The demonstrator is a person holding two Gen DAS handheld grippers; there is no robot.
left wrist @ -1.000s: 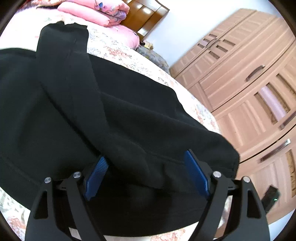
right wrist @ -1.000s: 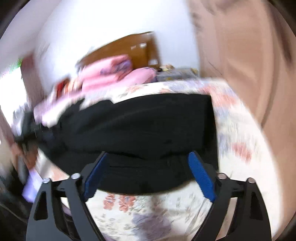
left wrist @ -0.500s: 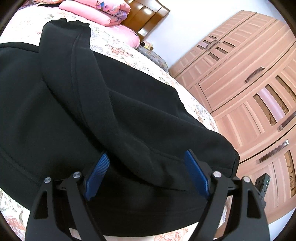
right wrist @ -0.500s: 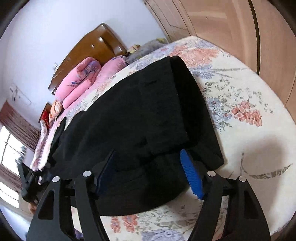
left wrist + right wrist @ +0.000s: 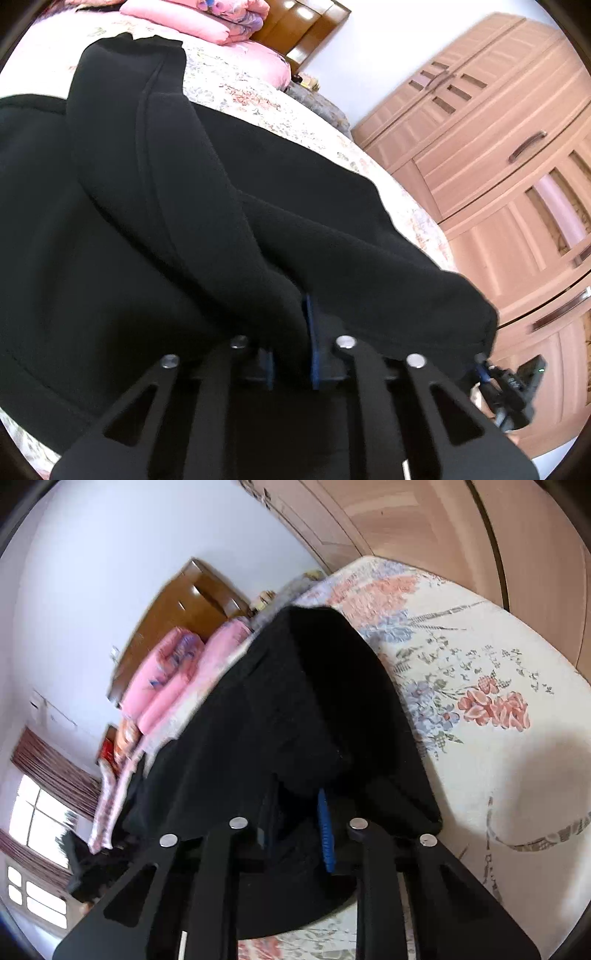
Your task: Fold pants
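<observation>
Left gripper (image 5: 291, 350), black-framed with blue-padded fingers, is pinched narrow on a raised fold of the black fleece pants (image 5: 147, 221); the fabric bunches up between its two pads and spreads forward and to both sides of it; right gripper (image 5: 295, 830), same build, is likewise pinched narrow on a bunch of the same pants (image 5: 295, 701), with one blue pad (image 5: 325, 830) showing beside the gathered cloth and the other largely hidden by it. Count: two grippers, one pair of pants. The pants lie on the floral-printed bedspread (image 5: 498, 757) of one bed, reaching to the near edge where both grippers hold them; in the left wrist view one leg lies doubled over the rest, running away toward the headboard end. Also seen: folded pink quilts (image 5: 207, 18) stacked at the head of the bed; one brown wooden headboard (image 5: 177, 609); one light-brown wooden wardrobe (image 5: 498, 166) with several doors beyond the far side edge of the bed; one curtained window (image 5: 40, 812) in the right wrist view.
</observation>
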